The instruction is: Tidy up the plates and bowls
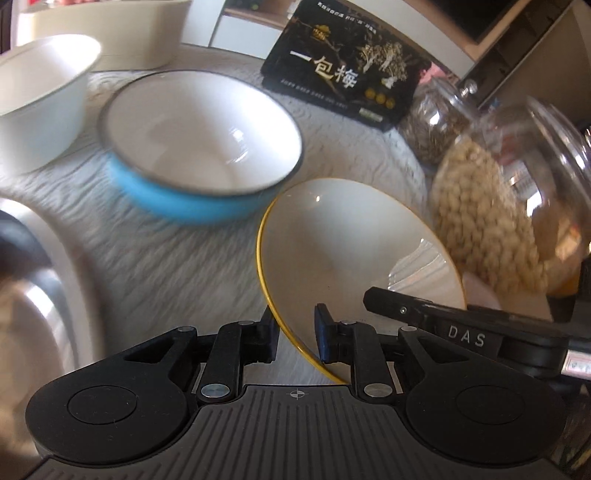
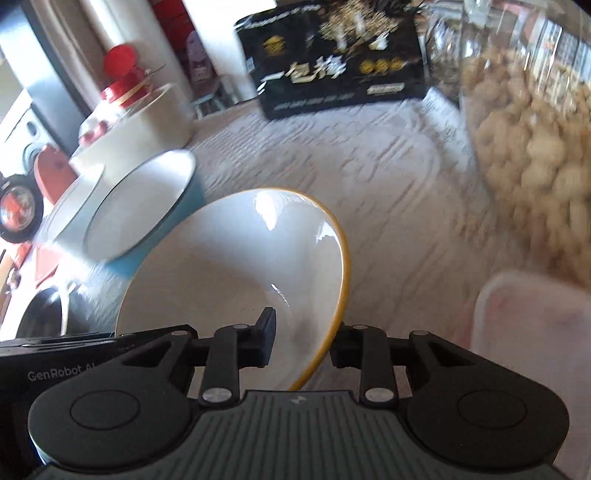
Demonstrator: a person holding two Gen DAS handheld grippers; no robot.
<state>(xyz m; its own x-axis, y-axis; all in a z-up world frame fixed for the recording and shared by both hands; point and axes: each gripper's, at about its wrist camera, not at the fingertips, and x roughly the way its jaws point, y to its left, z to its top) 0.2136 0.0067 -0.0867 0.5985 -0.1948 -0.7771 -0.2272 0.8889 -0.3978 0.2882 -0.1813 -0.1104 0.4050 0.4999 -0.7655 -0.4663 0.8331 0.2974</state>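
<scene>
A white bowl with a yellow rim [image 1: 343, 243] is held tilted above the table, and it also shows in the right wrist view [image 2: 229, 266]. My left gripper [image 1: 295, 338] is shut on its near rim, one finger on each side of the wall. My right gripper [image 2: 301, 343] is shut on the opposite rim in the same way. A blue bowl with a white inside [image 1: 199, 144] stands on the table beyond it, also seen in the right wrist view [image 2: 144, 206]. A white bowl [image 1: 40, 96] stands to its left.
A glass jar of peanuts [image 1: 506, 206] stands close on the right. A black printed box [image 1: 343, 70] stands at the back, with a second jar [image 1: 432, 122] beside it. A metal pot [image 1: 33, 280] is at the left. A cream container [image 1: 122, 33] is at the far left.
</scene>
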